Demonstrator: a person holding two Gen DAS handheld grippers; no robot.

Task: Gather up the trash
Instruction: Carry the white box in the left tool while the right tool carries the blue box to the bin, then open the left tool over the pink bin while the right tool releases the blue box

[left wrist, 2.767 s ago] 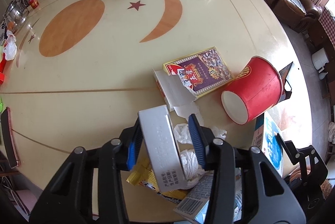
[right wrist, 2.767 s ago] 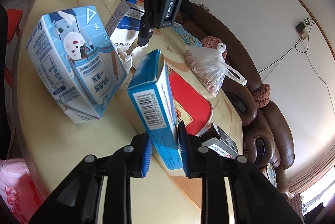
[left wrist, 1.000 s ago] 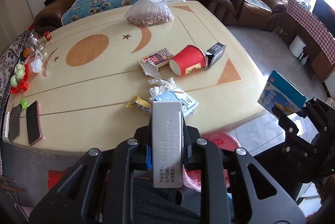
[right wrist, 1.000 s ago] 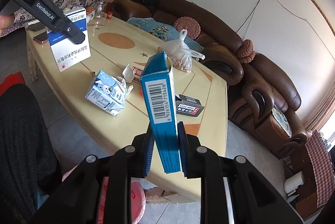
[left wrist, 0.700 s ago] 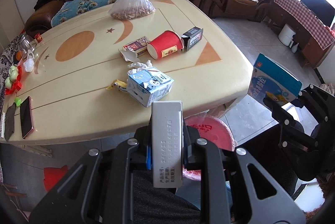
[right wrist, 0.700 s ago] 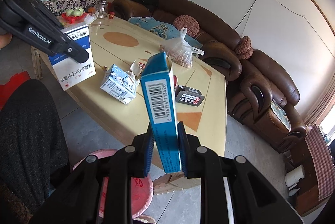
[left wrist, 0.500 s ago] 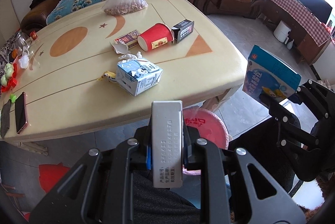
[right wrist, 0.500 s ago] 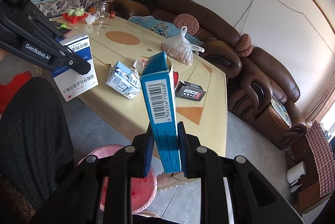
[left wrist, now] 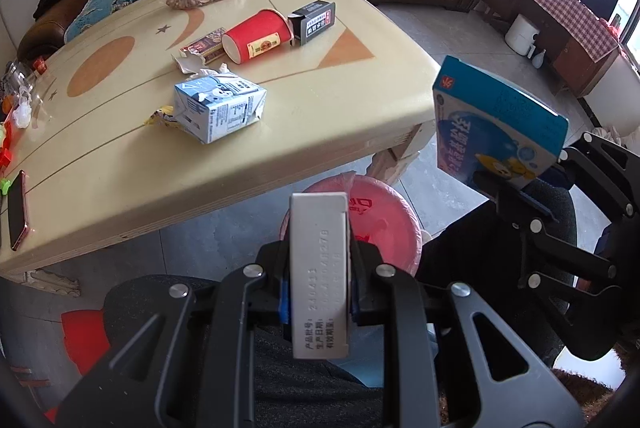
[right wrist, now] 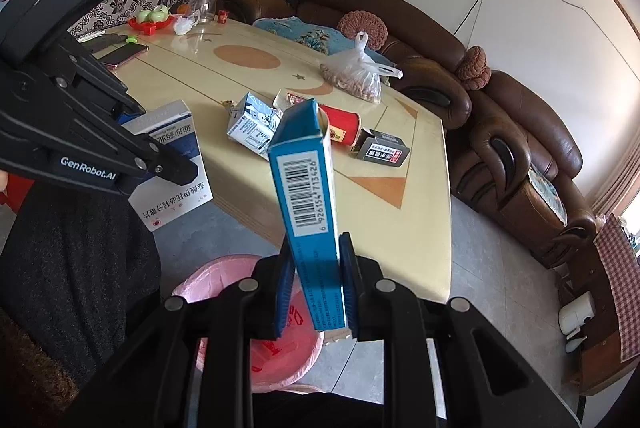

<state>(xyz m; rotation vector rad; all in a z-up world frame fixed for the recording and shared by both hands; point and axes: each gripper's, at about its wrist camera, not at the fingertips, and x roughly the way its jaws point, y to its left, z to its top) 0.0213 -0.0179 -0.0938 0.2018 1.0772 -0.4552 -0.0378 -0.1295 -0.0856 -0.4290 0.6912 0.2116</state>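
Pink-lined bin stands on the floor beside the desk, below both claws. Left claw is clamped on a white medicine box; right claw is clamped on a blue carton. Remaining trash lies on the desk: milk carton, red cup, black box. Risk: released off-centre, either box may strike the rim and fall to the floor.

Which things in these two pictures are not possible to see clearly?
- Pink-lined trash bin: in both views, the held boxes and gripper bodies cover much of it, so its contents are hidden.
- White medicine box, left wrist view: only one narrow side shows.
- Pink phone, left wrist view: cut off by the edge.
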